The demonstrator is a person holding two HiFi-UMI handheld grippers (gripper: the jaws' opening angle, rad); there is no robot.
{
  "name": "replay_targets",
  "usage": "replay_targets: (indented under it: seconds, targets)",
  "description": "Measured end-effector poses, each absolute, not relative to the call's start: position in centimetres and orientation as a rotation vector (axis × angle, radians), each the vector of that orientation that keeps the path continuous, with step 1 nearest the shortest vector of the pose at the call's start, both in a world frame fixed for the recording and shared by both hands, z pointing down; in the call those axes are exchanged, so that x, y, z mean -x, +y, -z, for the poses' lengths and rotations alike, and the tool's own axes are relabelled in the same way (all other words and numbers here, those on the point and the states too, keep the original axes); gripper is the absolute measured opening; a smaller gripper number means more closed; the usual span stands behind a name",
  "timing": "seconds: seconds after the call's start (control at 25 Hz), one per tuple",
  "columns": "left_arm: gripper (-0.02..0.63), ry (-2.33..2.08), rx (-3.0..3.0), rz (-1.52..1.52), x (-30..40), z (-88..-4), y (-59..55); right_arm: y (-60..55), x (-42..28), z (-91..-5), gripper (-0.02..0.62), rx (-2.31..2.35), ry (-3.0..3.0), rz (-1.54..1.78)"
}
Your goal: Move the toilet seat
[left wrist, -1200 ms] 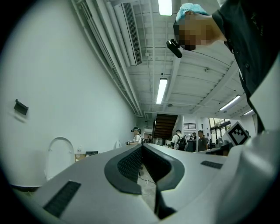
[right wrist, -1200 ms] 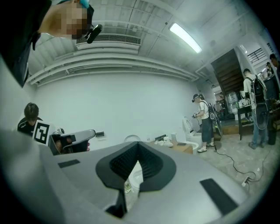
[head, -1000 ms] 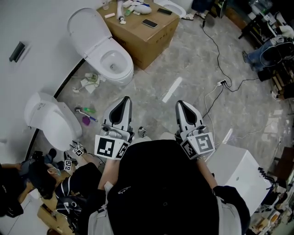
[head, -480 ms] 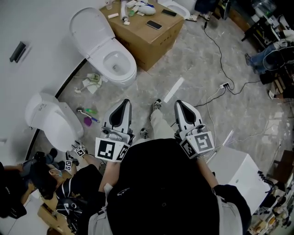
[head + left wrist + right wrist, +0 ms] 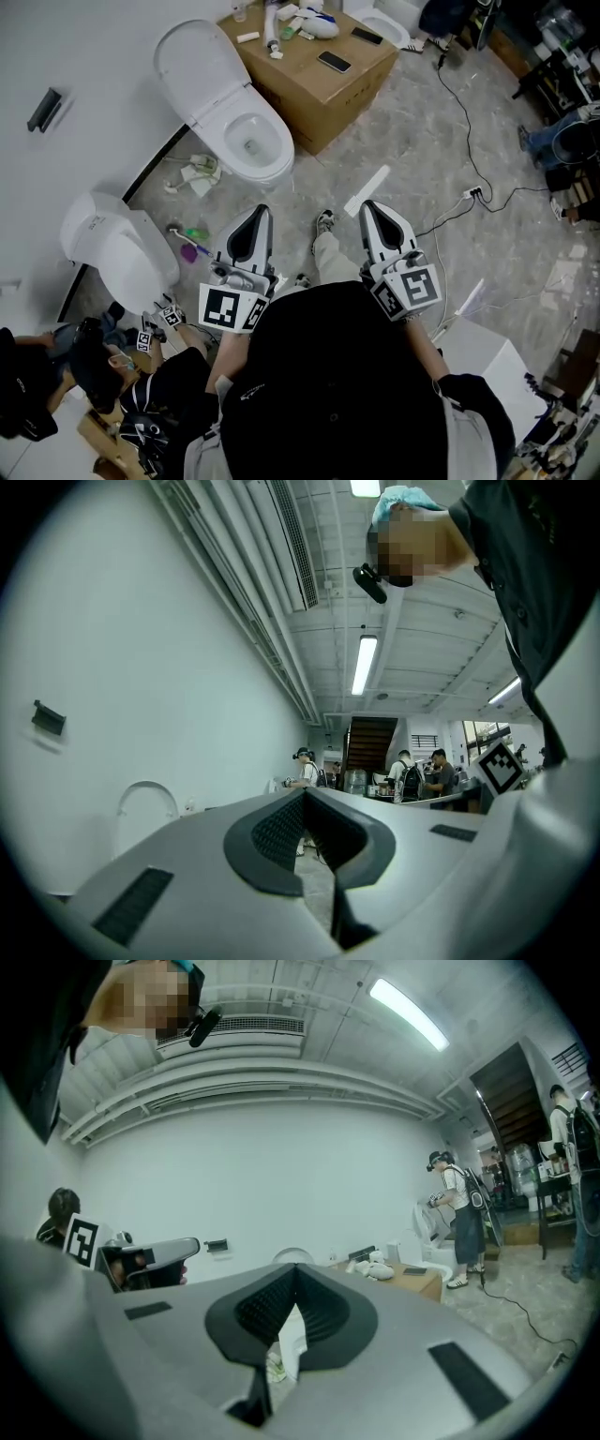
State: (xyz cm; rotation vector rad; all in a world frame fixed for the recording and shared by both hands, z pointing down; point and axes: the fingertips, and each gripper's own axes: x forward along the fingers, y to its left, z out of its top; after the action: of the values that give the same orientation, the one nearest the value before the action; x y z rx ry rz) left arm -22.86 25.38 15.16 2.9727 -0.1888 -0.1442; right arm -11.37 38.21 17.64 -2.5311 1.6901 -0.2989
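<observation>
Left gripper (image 5: 254,223) closed, empty; right gripper (image 5: 376,217) closed, empty. White ceramic toilet (image 5: 251,148), lid raised, well ahead, beside brown cardboard box (image 5: 323,80).

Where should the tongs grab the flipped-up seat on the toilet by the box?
Probably the flipped-up seat at its top edge, coming from the front over the bowl. It leans back toward the wall with its hinge low behind, so the top rim is the free, thin part.

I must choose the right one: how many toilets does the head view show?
3. An open toilet beside the cardboard box, a closed toilet at the left, a partly hidden toilet behind the box.
</observation>
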Motion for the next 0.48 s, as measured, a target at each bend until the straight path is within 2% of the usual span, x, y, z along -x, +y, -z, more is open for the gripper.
replay_targets:
  seconds: [0.48]
  targets:
    - [0.008, -0.357, -2.975, 0.151, 12.8, -15.5, 18.0, 29.9, 0.2, -19.0, 0.014, 2.438, 1.846, 0.34]
